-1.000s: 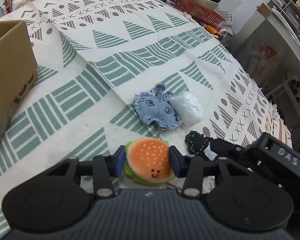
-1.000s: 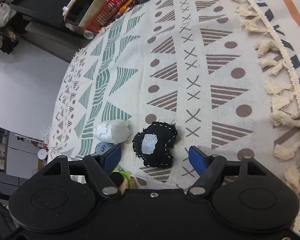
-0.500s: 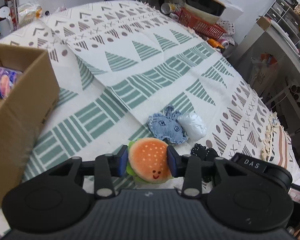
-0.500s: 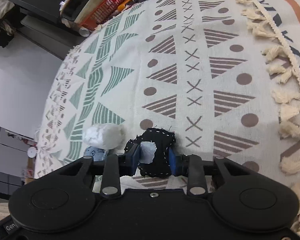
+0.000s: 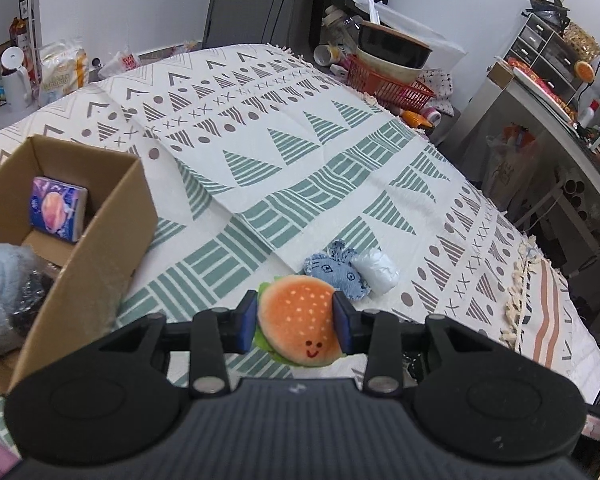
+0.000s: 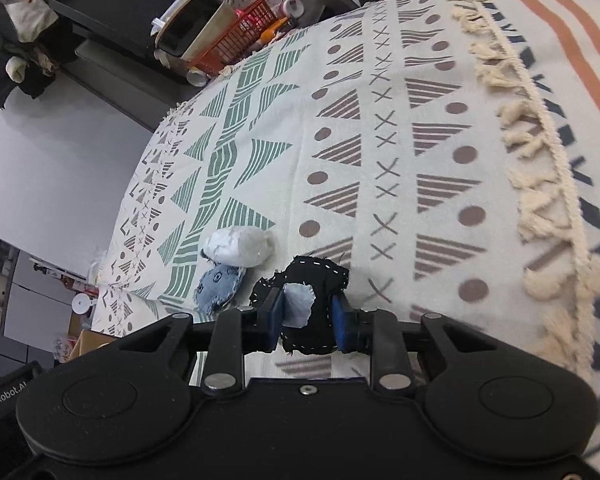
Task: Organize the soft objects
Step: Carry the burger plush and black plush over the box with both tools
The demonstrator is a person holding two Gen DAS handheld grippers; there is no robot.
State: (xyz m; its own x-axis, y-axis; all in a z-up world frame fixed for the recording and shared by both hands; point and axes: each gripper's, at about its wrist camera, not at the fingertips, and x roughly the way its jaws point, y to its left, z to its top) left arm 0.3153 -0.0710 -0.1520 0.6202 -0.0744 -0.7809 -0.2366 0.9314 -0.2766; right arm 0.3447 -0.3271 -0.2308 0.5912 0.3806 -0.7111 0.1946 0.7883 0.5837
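Observation:
My left gripper (image 5: 296, 322) is shut on a plush hamburger (image 5: 298, 312) with a smiling face, held above the patterned cloth. To its left stands an open cardboard box (image 5: 100, 248) holding a tissue pack (image 5: 58, 208) and a fluffy pale-blue item (image 5: 4, 280). Just beyond the burger, a denim plush (image 5: 336, 274) and a white wad (image 5: 378, 270) lie on the cloth. In the right wrist view, my right gripper (image 6: 306, 316) is shut on a black stitched plush (image 6: 320, 280) with a pale patch. The white wad (image 6: 238, 246) and denim plush (image 6: 218, 284) lie to its left.
The patterned cloth (image 5: 284, 152) covers the whole surface, and its tasselled fringe (image 6: 540, 160) runs along the right. A red basket (image 5: 388, 84) with bowls stands past the far edge. Shelves and clutter (image 5: 548, 64) fill the right side, and bottles and bags (image 5: 60, 68) sit far left.
The left gripper rose with the burger, bringing the box's inside into view. The right gripper closed on the black plush and has lifted it off the cloth.

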